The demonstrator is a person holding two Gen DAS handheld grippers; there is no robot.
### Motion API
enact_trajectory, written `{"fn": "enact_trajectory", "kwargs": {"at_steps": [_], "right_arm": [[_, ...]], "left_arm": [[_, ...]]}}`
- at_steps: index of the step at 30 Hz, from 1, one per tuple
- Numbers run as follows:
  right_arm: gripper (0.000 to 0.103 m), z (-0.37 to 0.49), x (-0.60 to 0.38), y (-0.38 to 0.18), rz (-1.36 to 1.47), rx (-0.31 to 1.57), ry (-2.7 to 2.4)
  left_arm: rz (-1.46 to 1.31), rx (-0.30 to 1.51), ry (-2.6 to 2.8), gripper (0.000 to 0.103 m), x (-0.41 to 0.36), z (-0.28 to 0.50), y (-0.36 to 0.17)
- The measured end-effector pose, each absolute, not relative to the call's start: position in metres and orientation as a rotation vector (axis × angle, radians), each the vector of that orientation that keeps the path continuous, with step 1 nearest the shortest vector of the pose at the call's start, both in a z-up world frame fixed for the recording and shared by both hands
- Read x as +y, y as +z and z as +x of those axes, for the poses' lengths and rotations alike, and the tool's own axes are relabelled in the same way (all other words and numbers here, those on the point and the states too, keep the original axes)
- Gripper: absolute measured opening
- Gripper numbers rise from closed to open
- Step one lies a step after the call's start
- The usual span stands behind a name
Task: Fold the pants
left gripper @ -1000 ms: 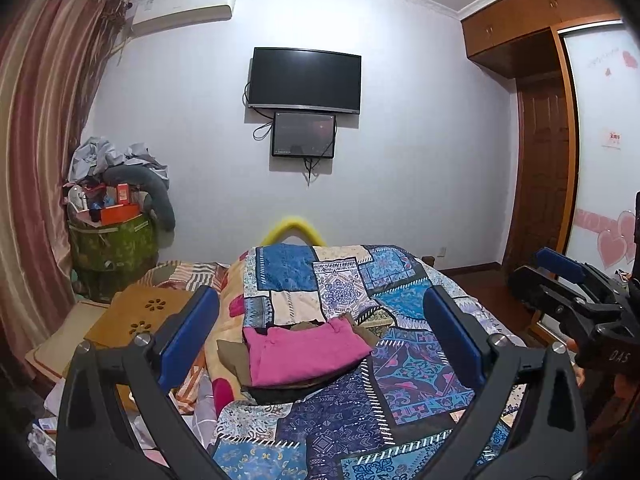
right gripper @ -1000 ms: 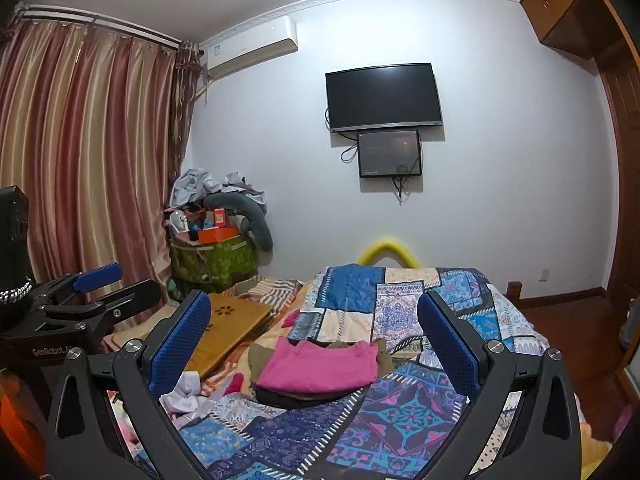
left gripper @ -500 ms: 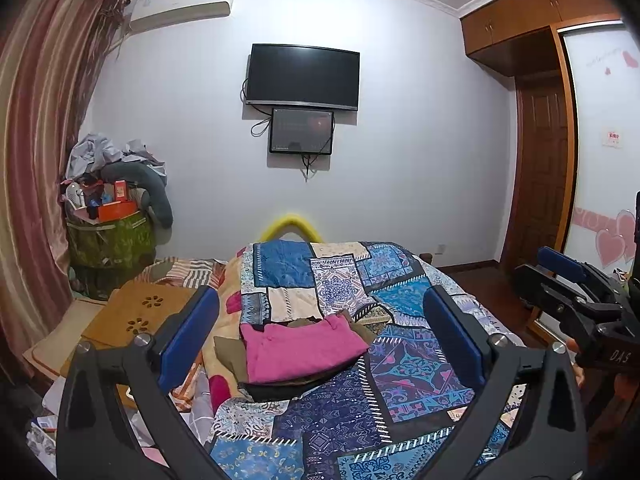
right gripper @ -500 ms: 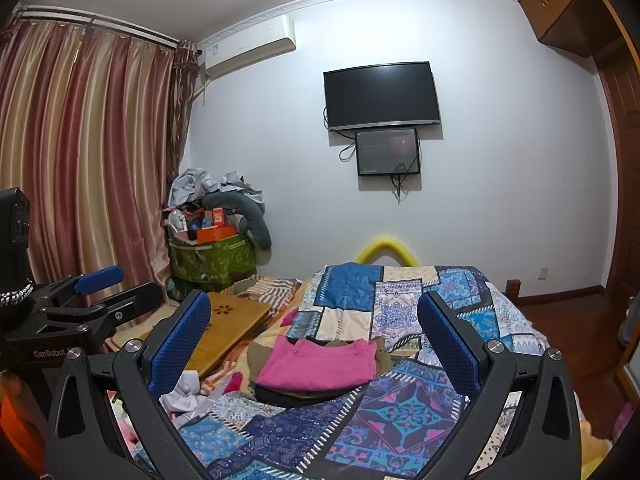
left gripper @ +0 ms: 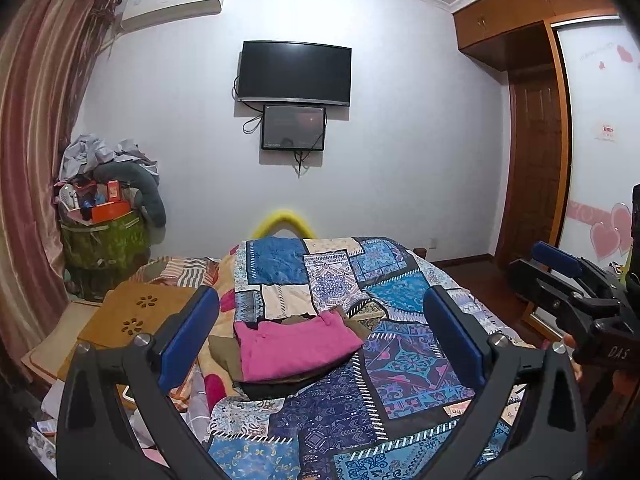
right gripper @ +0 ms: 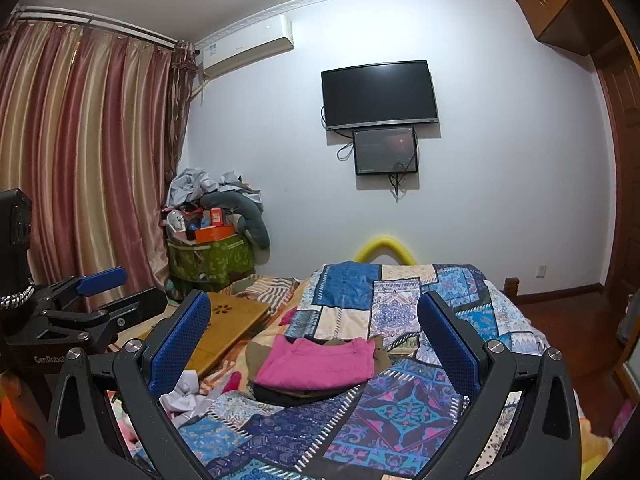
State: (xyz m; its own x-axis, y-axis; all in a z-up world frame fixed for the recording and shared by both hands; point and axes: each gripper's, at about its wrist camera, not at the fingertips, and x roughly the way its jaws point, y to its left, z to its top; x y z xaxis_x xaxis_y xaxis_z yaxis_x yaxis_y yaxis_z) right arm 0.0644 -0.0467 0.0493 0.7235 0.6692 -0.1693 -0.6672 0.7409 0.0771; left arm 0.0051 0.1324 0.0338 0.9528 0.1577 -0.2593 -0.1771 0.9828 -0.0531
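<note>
Hovering above the near end of the bed (left gripper: pixel 320 432), the left gripper (left gripper: pixel 320 332) and right gripper (right gripper: pixel 314 330) (both spread wide, empty) have barely shifted, and the pink pants (left gripper: pixel 294 344) stay folded on the pile near the bed's left edge.

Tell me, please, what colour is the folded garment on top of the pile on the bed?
Pink, a bright magenta shade; the folded garment shows best in the left wrist view.
</note>
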Motion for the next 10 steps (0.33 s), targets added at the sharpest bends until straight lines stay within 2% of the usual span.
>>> {"fn": "enact_trajectory", "kwargs": {"at_steps": [10], "right_arm": [[0.103, 0.066, -0.0453, 0.0469, 0.016, 0.206, 0.729]], "left_arm": [[-0.101, 0.274, 0.158, 0.103, 0.137, 0.0099, 0.031]]}}
